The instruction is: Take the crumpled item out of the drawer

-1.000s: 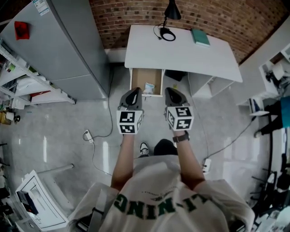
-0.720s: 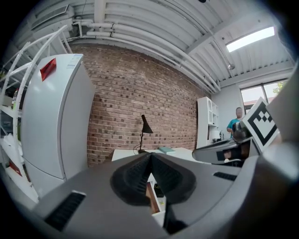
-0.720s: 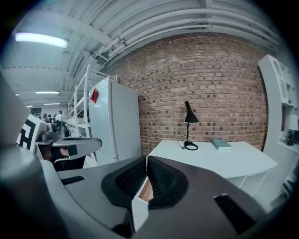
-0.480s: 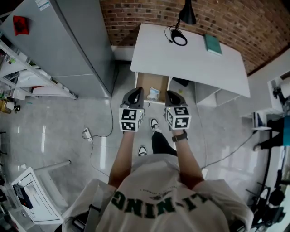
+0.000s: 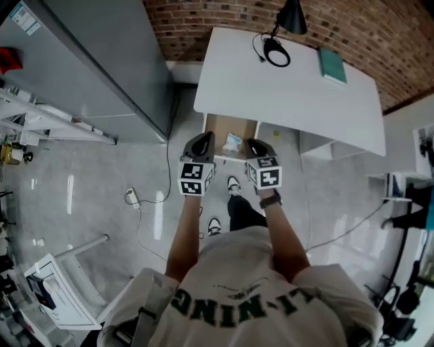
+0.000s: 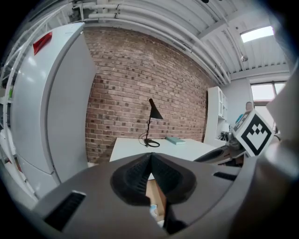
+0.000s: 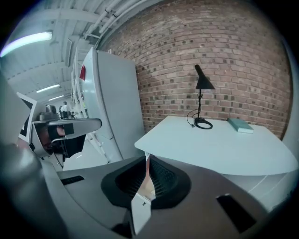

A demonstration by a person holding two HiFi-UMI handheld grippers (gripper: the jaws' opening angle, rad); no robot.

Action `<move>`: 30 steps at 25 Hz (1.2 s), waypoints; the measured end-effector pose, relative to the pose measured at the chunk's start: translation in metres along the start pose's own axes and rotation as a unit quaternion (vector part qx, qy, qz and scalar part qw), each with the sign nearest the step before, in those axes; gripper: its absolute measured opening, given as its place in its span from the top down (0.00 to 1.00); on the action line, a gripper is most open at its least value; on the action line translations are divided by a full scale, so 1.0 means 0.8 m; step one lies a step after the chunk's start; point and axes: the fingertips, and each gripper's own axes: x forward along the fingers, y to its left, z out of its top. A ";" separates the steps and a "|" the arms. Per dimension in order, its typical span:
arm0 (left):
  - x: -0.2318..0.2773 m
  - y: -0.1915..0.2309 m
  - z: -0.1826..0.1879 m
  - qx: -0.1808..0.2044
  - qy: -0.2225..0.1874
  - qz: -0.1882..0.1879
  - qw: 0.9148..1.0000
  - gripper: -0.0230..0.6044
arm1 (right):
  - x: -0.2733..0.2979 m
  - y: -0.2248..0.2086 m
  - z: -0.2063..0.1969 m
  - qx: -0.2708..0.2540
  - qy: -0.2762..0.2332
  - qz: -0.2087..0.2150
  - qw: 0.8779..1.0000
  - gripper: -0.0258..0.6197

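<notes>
The drawer (image 5: 230, 131) stands pulled out under the front edge of the white desk (image 5: 285, 88), its brown bottom showing. A pale crumpled item (image 5: 232, 142) lies in its right part. My left gripper (image 5: 201, 139) hangs just in front of the drawer's left corner, jaws shut and empty. My right gripper (image 5: 252, 145) is level with it at the drawer's right side, also shut and empty. In the left gripper view the jaws (image 6: 150, 158) meet at the tips, with the drawer (image 6: 156, 196) seen below them. The right gripper view shows the closed jaws (image 7: 147, 158) under the desk edge.
A black lamp (image 5: 291, 17) with a coiled cord and a teal book (image 5: 332, 64) sit on the desk. A tall grey cabinet (image 5: 102, 61) stands to the left. A cable and plug (image 5: 132, 198) lie on the floor. My shoes (image 5: 232, 184) are just before the drawer.
The person has stepped toward the desk, so the drawer and desk sit closer under both grippers. Both grippers stay shut and side by side.
</notes>
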 end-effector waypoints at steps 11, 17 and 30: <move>0.078 0.020 -0.091 -0.019 0.071 -0.023 0.997 0.96 | 0.120 -0.026 -0.098 -0.029 0.119 0.065 0.990 0.95; 0.102 0.037 -0.130 -0.046 0.089 -0.012 0.995 0.96 | 0.180 -0.037 -0.132 -0.054 0.164 0.093 0.981 0.95; 0.143 0.067 -0.207 -0.062 0.113 -0.009 0.992 0.96 | 0.286 -0.028 -0.212 -0.099 0.239 0.154 0.954 0.93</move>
